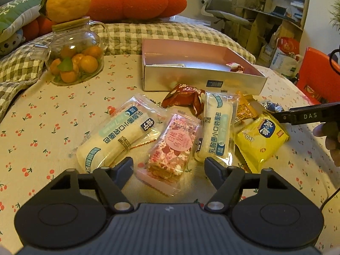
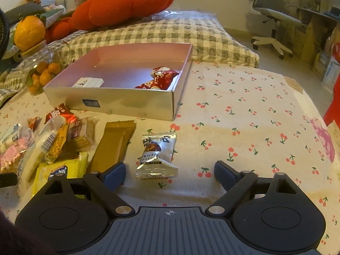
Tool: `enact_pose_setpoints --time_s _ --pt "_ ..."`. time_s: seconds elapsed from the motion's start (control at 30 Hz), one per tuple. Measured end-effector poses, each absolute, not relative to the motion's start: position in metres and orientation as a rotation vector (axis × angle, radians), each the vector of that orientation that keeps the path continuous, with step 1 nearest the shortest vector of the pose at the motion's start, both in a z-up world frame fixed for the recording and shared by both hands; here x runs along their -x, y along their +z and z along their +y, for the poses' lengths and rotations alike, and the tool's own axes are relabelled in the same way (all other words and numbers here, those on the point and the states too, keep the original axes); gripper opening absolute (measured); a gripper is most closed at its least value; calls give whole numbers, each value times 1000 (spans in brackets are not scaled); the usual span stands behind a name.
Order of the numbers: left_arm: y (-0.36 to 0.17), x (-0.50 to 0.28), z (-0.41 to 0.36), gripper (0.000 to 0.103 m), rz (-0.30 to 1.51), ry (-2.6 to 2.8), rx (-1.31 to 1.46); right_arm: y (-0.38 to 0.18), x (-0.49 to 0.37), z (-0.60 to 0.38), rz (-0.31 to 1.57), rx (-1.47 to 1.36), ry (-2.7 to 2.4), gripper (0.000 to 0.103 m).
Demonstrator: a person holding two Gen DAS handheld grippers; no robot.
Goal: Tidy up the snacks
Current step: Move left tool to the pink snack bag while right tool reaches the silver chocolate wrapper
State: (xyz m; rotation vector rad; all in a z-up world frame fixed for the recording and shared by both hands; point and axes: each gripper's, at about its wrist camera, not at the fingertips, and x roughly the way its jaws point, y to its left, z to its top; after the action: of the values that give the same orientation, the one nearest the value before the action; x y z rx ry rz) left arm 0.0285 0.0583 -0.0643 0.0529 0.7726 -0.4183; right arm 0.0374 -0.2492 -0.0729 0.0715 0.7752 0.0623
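The right tongs (image 2: 170, 173) stand wide apart and empty, and the silver chocolate packet (image 2: 157, 155) lies on the cherry-print bench (image 2: 255, 127) just ahead of them, a little toward their left finger, well apart from the open box (image 2: 119, 104). Its long axis runs nearly straight away from the tongs, toward the box. The left tongs (image 1: 167, 165) are also apart, astride the near end of the pink packet (image 1: 170, 153), whose long axis points ahead and slightly right.

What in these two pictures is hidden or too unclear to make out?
- Left wrist view: the silver cardboard box has its near wall hiding most of its floor.
- Left wrist view: the orange snack packet is mostly covered by the white bread packet.
- Right wrist view: the yellow biscuit packet is partly hidden by the right gripper.
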Motion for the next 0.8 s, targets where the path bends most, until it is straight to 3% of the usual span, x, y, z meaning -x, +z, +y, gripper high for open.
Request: enact_pose_setpoints --time_s 0.53,0.8 --pt "-63 -40 59 63 770 -428 -61 -66 -36 -247 764 -91 113 34" --pt "-60 -42 57 47 762 -454 -86 -60 -34 -244 758 -102 142 34"
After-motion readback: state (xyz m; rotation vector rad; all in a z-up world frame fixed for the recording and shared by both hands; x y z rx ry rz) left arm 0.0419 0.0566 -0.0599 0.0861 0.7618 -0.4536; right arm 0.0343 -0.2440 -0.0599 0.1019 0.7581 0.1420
